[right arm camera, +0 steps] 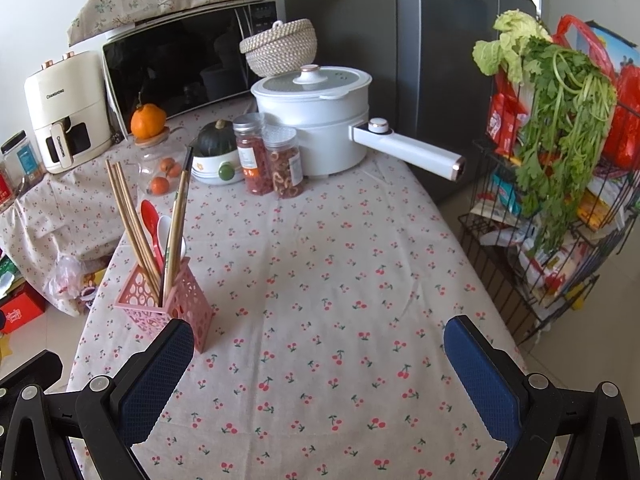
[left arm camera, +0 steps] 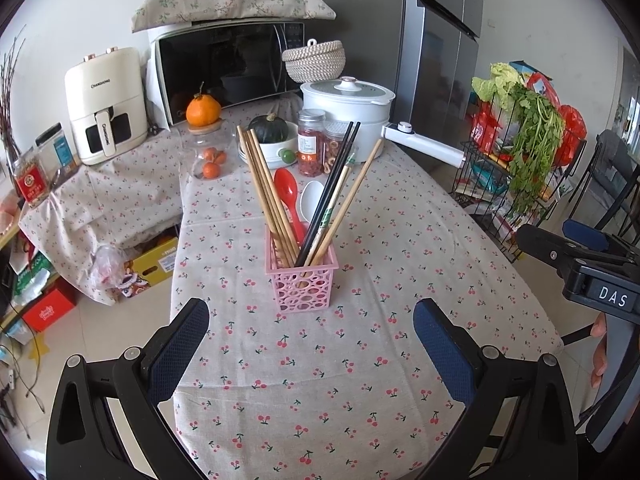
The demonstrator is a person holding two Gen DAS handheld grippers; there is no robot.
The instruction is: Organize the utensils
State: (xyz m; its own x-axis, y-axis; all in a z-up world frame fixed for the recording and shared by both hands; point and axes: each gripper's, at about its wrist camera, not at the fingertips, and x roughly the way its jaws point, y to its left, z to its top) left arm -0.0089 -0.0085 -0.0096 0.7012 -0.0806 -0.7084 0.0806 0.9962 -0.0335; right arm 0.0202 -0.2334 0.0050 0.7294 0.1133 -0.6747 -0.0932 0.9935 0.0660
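Standing upright on the cherry-print tablecloth [left arm camera: 360, 360], the pink perforated basket [left arm camera: 302, 286] holds wooden chopsticks [left arm camera: 264, 184], black chopsticks [left arm camera: 332, 184], a red spoon [left arm camera: 287, 192] and a white spoon [left arm camera: 312, 200], while the left gripper [left arm camera: 312, 344] and right gripper [right arm camera: 320, 364] both hover spread wide and empty.

Both wrist views above table [left arm camera: 400, 240], facing microwave [left arm camera: 224, 68], sharing pink basket [right arm camera: 176, 304]

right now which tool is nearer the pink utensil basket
Left. The left tool points straight at the pink utensil basket, which stands centred just ahead of its open fingers. The right tool is off to the basket's right, so the basket sits by its left finger.
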